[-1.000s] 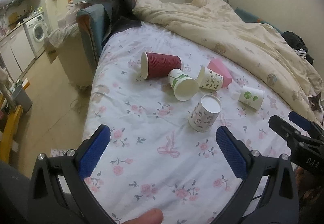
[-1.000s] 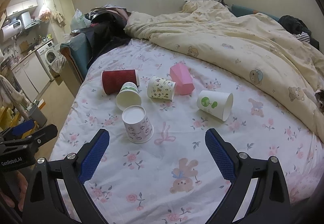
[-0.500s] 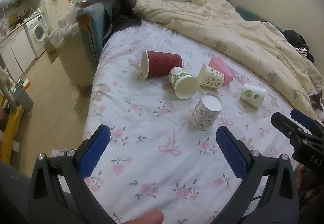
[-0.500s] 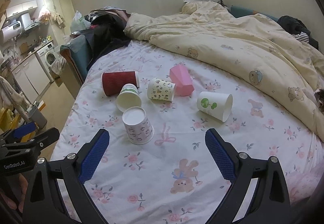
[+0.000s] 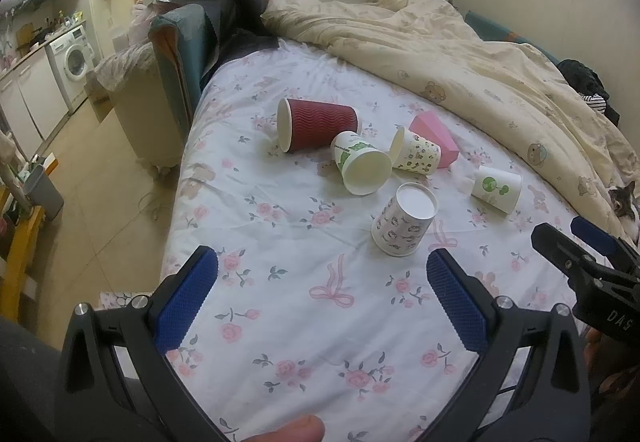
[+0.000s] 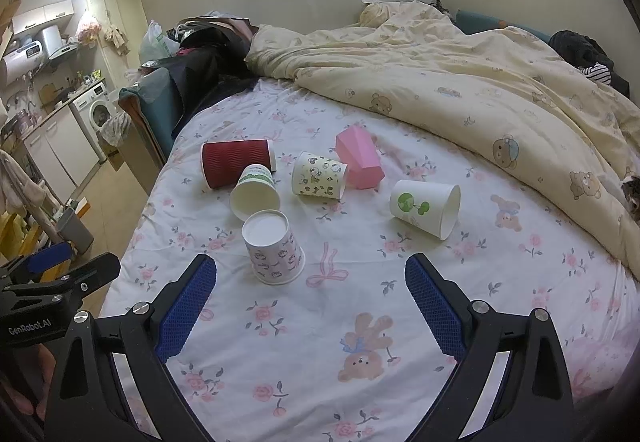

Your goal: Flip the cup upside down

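Several paper cups lie on a floral bedsheet [image 5: 280, 282]. A patterned white cup [image 5: 404, 220] [image 6: 274, 248] stands upside down, nearest to me. A dark red cup [image 5: 316, 124] [image 6: 236, 162], a green-leaf cup [image 5: 360, 164] [image 6: 256, 190], a bear-print cup [image 5: 416, 152] [image 6: 318, 176], a pink cup [image 5: 434, 134] [image 6: 358, 156] and a white cup with a green logo [image 5: 496, 184] [image 6: 426, 208] lie on their sides. My left gripper [image 5: 322, 298] and right gripper [image 6: 310, 300] are open and empty, hovering short of the upside-down cup.
A cream duvet [image 6: 460, 90] is heaped over the back and right of the bed. The bed's left edge drops to a tiled floor [image 5: 92, 182] with an armchair [image 5: 176, 50] beside it. A cat's head [image 5: 624, 200] shows at the far right.
Both grippers have drifted slightly back and up. The cups have not moved, and both grippers stay open.
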